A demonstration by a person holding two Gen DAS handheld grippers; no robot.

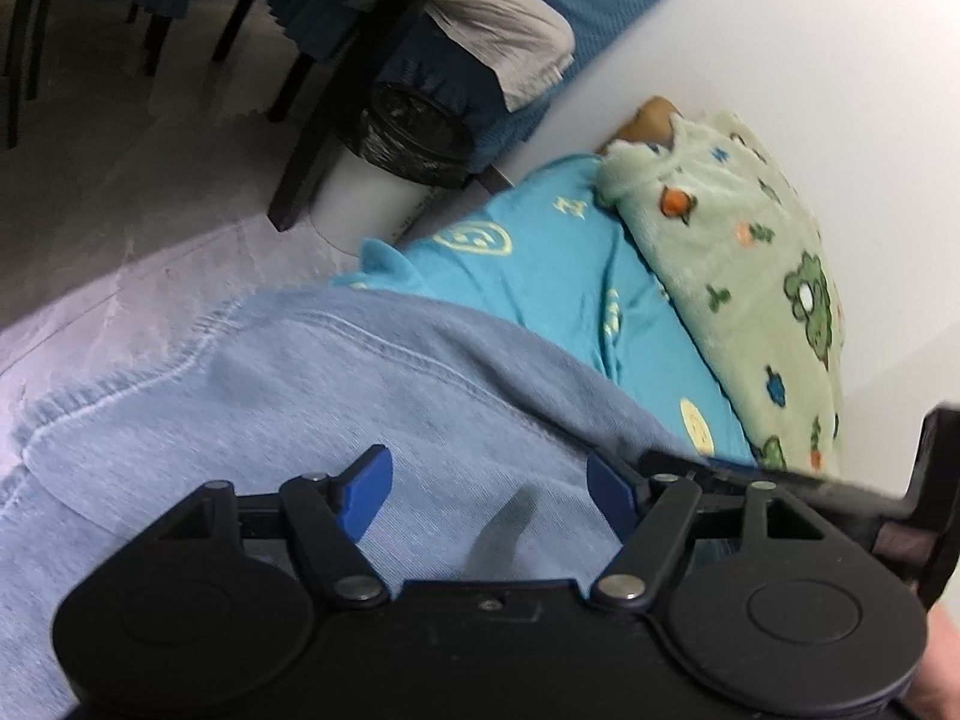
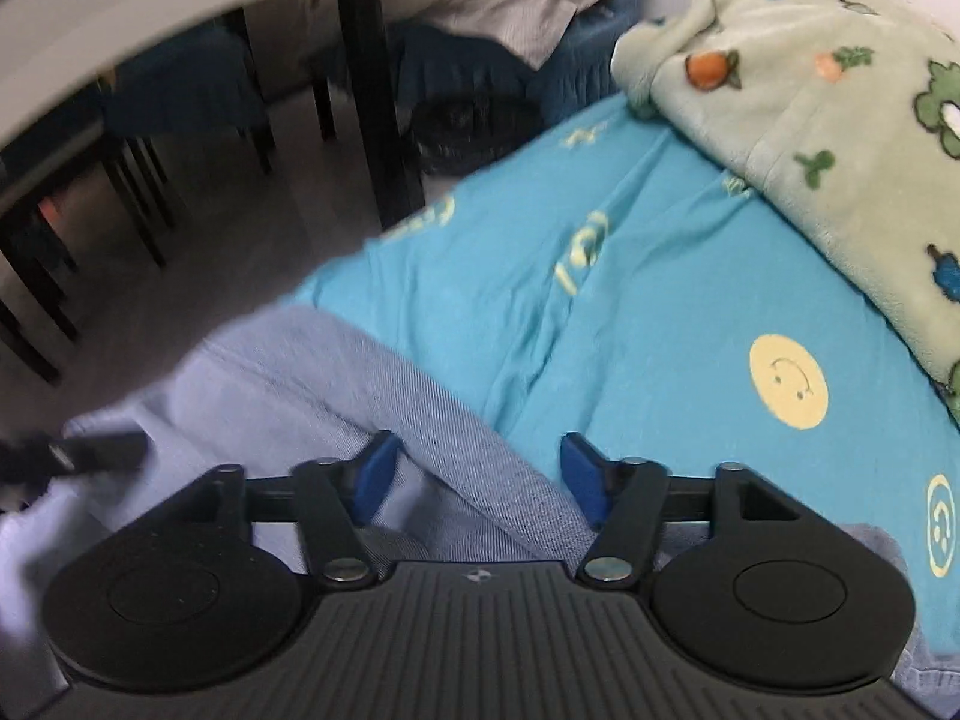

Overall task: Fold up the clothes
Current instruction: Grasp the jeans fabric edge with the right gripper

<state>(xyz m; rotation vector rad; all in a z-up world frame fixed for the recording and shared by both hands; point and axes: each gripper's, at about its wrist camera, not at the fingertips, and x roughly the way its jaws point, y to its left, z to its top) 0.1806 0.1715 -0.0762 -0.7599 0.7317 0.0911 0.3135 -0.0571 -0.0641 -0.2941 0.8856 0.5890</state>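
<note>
A light blue denim garment (image 1: 240, 396) lies in front of both grippers; it also shows in the right wrist view (image 2: 336, 384). Beyond it lies a turquoise garment with yellow smiley prints (image 1: 540, 264), also in the right wrist view (image 2: 600, 300). A pale green fleece garment with frog prints (image 1: 750, 276) lies over its far side, also top right in the right wrist view (image 2: 810, 120). My left gripper (image 1: 489, 495) is open just above the denim. My right gripper (image 2: 480, 474) is open over the denim's edge.
A white surface (image 1: 810, 60) holds the clothes. Past its edge are a grey floor (image 1: 120, 192), a black table leg (image 1: 336, 108), a black bin (image 1: 414, 126), dark chair legs (image 2: 138, 180) and a blue-covered seat with grey cloth (image 1: 510, 42).
</note>
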